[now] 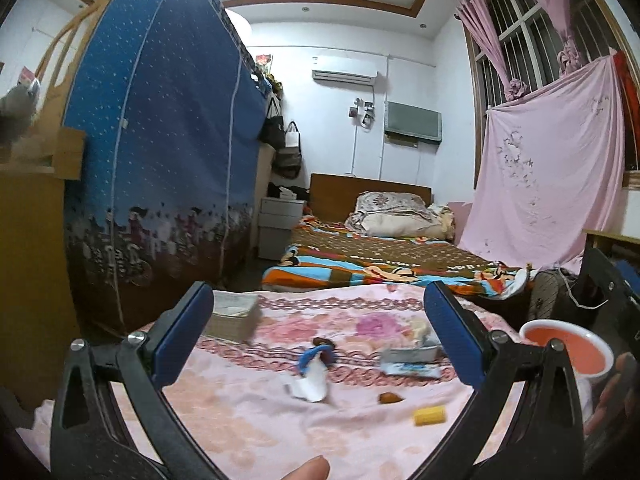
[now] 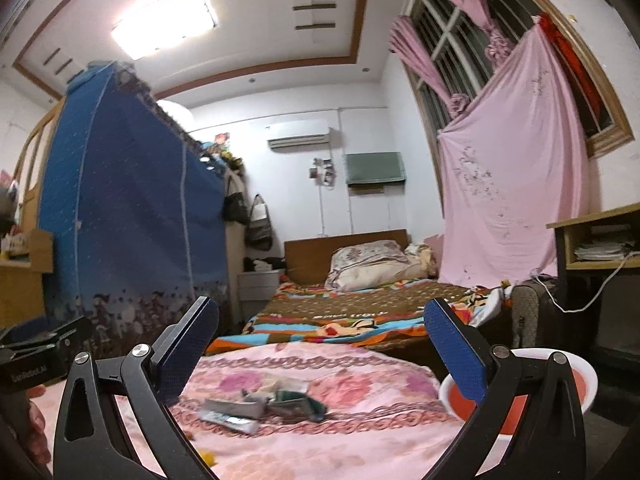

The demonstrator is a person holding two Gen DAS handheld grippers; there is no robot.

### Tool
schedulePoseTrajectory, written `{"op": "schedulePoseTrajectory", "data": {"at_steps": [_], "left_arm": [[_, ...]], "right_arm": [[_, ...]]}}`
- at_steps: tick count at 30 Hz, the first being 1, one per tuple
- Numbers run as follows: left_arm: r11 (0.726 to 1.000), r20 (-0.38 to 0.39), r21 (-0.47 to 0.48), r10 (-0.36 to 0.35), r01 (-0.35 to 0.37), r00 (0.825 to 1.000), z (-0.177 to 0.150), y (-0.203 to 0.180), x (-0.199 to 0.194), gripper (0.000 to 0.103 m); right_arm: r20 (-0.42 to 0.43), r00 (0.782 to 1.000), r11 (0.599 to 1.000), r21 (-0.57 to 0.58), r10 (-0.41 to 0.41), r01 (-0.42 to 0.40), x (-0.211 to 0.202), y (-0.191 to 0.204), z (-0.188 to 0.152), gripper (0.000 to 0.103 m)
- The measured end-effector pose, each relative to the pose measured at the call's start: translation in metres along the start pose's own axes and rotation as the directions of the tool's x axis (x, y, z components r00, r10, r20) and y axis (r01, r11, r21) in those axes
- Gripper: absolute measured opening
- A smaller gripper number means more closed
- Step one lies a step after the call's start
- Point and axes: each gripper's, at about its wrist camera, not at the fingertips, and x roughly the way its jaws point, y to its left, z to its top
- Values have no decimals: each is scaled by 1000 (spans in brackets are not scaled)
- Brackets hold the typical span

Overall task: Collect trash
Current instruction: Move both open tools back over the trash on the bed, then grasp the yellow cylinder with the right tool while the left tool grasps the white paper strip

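Note:
Trash lies on a pink flowered cloth [image 1: 248, 412]: a white crumpled paper [image 1: 310, 384] with a blue and brown scrap [image 1: 318, 352], a small brown bit [image 1: 389, 398], a yellow piece [image 1: 429, 416] and flat wrappers [image 1: 408, 360]. The wrappers [image 2: 260, 408] also show in the right wrist view. A white bin with a red inside [image 1: 568, 352] stands at the right edge, and shows in the right wrist view [image 2: 520, 396]. My left gripper [image 1: 318, 332] is open above the trash. My right gripper [image 2: 320, 344] is open above the wrappers. Both are empty.
A stack of papers [image 1: 234, 316] sits at the cloth's far left. Beyond is a bed [image 1: 380, 256] with a patterned cover and pillows. A blue fabric wardrobe [image 1: 160, 160] stands on the left, a pink sheet [image 1: 552, 168] hangs on the right, by a desk [image 2: 596, 248].

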Motion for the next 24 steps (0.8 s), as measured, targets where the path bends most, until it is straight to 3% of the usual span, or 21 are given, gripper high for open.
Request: {"op": "schedulePoseTrajectory", "data": {"at_steps": [8, 17, 21, 24], "left_arm": [[1000, 33, 24, 17, -18, 999, -6, 16, -8, 92], [999, 2, 16, 31, -31, 1000, -14, 31, -1, 92], [999, -8, 3, 36, -36, 999, -16, 35, 1, 92], [999, -21, 0, 32, -32, 999, -16, 36, 4, 92]], "right_arm": [[-49, 997, 996, -62, 63, -66, 4, 31, -15, 103], [-173, 978, 983, -118, 115, -137, 20, 55, -33, 103], [-261, 958, 978, -136, 118, -158, 31, 61, -40, 102], [-348, 928, 975, -124, 133, -186, 42, 64, -48, 93]]}}
